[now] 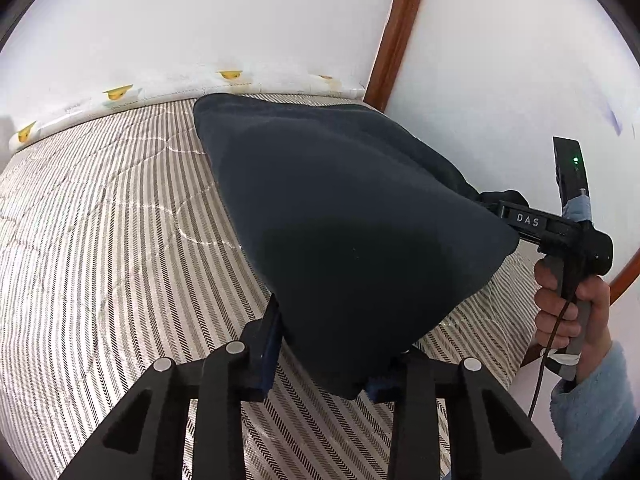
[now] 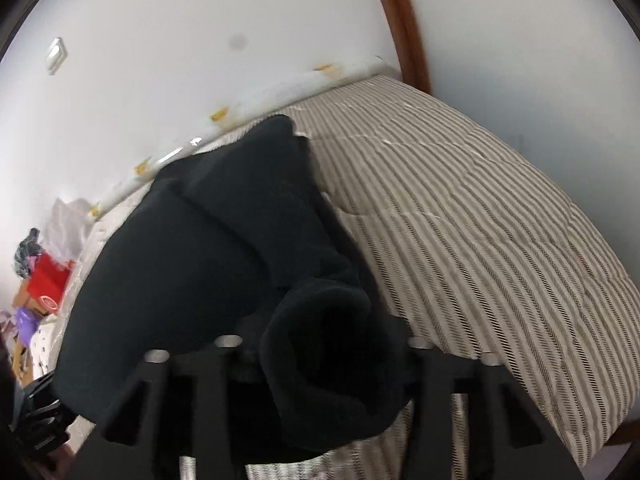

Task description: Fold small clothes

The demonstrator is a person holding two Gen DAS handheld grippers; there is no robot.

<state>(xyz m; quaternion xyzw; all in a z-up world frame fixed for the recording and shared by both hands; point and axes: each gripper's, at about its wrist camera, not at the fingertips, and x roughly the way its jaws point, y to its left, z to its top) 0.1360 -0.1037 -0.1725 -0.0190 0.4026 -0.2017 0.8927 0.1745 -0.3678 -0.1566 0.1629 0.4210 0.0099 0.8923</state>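
A dark navy fleece garment (image 1: 340,216) is lifted above the striped bedspread (image 1: 100,240), stretched between both grippers. My left gripper (image 1: 332,360) is shut on its near corner, with the cloth draped over the fingertips. My right gripper (image 1: 486,200) is shut on the garment's right corner, held by a hand in a light blue sleeve. In the right wrist view the garment (image 2: 208,256) bunches over my right gripper (image 2: 320,344) and hides its fingertips; the striped bedspread (image 2: 480,220) lies beyond.
A white wall and a white bumper with yellow marks (image 1: 120,94) run along the bed's far edge. A brown wooden frame (image 1: 396,36) stands at the far right corner. A pile of red, purple and white items (image 2: 44,276) sits at the left end.
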